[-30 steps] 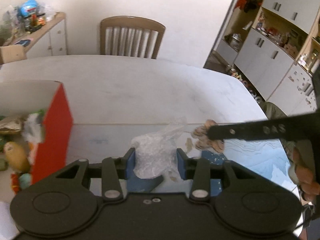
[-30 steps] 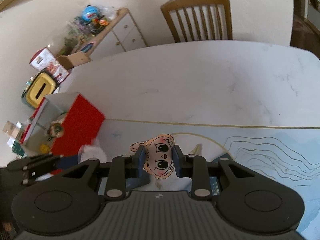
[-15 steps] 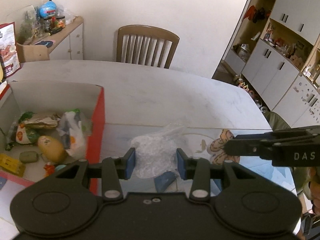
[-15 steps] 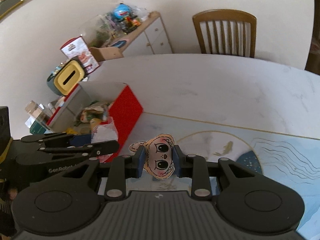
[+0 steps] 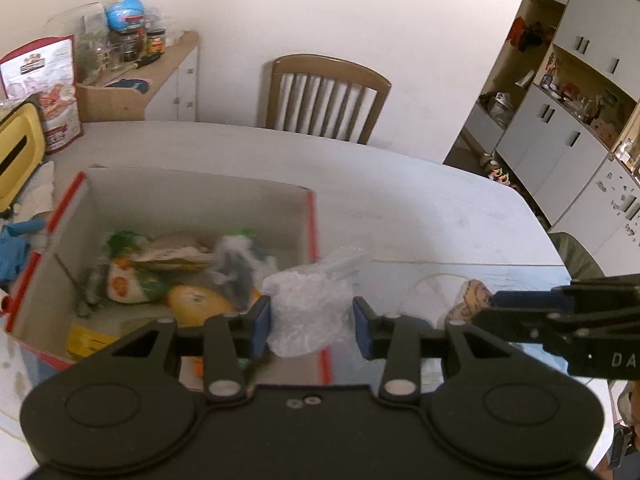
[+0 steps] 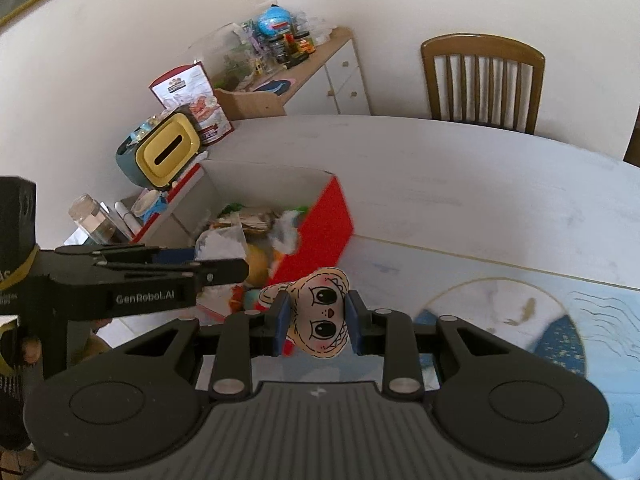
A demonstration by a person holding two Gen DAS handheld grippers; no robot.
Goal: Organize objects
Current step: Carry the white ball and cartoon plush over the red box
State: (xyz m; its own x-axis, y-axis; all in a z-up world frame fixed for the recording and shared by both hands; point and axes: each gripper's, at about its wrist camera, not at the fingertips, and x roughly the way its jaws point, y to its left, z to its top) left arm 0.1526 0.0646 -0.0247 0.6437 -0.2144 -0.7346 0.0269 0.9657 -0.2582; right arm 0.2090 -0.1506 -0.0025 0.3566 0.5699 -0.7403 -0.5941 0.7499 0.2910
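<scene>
My left gripper [image 5: 312, 326] is shut on a crumpled clear plastic bag [image 5: 310, 306] and holds it above the right edge of the red cardboard box [image 5: 311, 216]. The box holds several items, among them a yellow object [image 5: 198, 304] and snack packets. My right gripper [image 6: 318, 322] is shut on a cartoon-face toy [image 6: 322, 318] with big black eyes, held above the table just right of the box [image 6: 320, 228]. The left gripper also shows in the right wrist view [image 6: 224, 270], over the box. The toy shows in the left wrist view [image 5: 468, 302].
A wooden chair [image 5: 326, 98] stands at the table's far side. A yellow and teal tissue holder [image 6: 160, 152], a snack bag [image 6: 192, 96] and a glass jar [image 6: 90, 216] sit left of the box. A blue patterned mat [image 6: 520, 320] covers the near table. Cupboards [image 5: 560, 128] are at right.
Both grippers have moved left toward the red box, still holding their objects. The left gripper with the bag now hangs over the box's right edge; the box interior has come into full view.
</scene>
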